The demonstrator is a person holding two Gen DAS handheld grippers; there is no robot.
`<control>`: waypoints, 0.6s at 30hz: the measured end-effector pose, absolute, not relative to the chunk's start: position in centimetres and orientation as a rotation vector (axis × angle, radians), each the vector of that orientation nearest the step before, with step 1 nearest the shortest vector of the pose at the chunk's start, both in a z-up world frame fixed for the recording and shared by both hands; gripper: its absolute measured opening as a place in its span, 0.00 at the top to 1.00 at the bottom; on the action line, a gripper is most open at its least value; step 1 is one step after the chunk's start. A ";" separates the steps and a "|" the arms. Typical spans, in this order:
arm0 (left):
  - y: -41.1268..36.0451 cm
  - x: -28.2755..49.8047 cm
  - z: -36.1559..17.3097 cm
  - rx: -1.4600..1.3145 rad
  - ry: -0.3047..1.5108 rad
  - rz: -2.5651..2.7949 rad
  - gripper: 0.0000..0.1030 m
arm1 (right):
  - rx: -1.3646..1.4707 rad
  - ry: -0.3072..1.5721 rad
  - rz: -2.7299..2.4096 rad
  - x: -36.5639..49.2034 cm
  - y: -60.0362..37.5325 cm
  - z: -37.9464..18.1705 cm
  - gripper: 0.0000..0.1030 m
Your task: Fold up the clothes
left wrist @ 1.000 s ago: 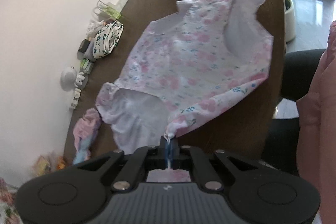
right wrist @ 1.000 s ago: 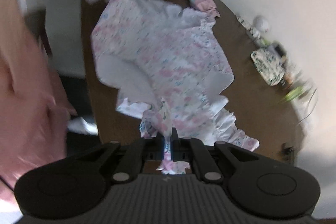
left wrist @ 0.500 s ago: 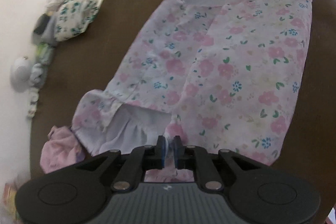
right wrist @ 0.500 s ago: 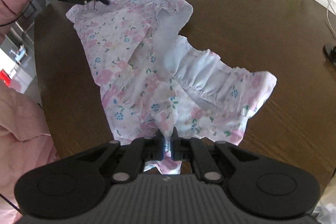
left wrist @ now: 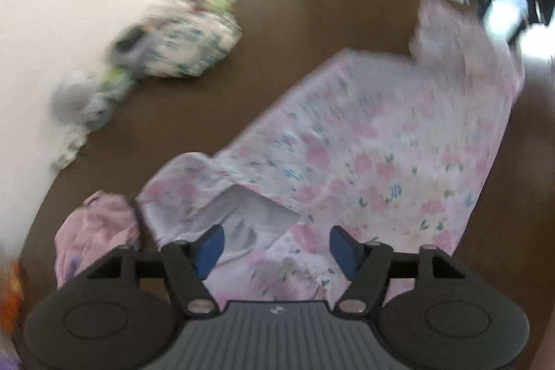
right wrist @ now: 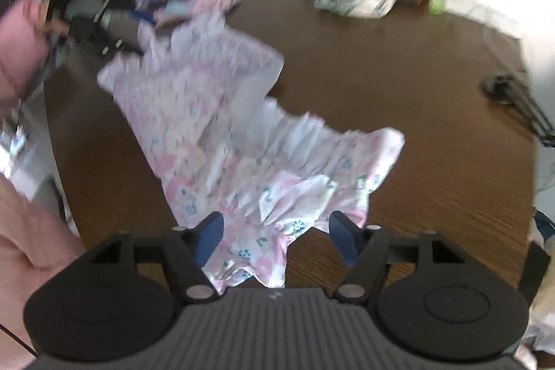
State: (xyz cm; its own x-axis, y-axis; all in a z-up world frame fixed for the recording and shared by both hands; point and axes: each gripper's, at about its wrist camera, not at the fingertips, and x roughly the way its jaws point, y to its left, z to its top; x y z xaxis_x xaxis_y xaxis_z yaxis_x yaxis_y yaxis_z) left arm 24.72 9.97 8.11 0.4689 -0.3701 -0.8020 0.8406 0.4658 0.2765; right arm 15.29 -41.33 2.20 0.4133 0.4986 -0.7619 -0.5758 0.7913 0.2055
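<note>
Both my grippers have just let go. The left gripper (left wrist: 276, 247) has its jaws wide, freshly opened, with a hem of the floral garment (left wrist: 374, 158) lying loose between the blue pads, not pinched. Same on the right gripper (right wrist: 276, 236): jaws spread wide, the garment's ruffled end under the gap, untouched. The garment lies folded on the brown table (right wrist: 399, 65). A small pink garment (left wrist: 93, 231) sits just beside it. Both views are blurred.
</note>
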 end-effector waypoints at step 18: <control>3.0 16.9 5.5 0.663 0.694 -1.132 0.35 | 0.009 0.888 0.576 16.3 -39.7 -1.1 0.47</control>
State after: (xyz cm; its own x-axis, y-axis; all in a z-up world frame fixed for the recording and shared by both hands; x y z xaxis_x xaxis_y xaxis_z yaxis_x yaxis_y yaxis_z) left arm 16.91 2.99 5.50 0.2687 -0.5689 -0.7772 0.9507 0.2863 0.1191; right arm 16.35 -39.71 -1.10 0.4898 0.4782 -0.7290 -0.4709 0.8488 0.2404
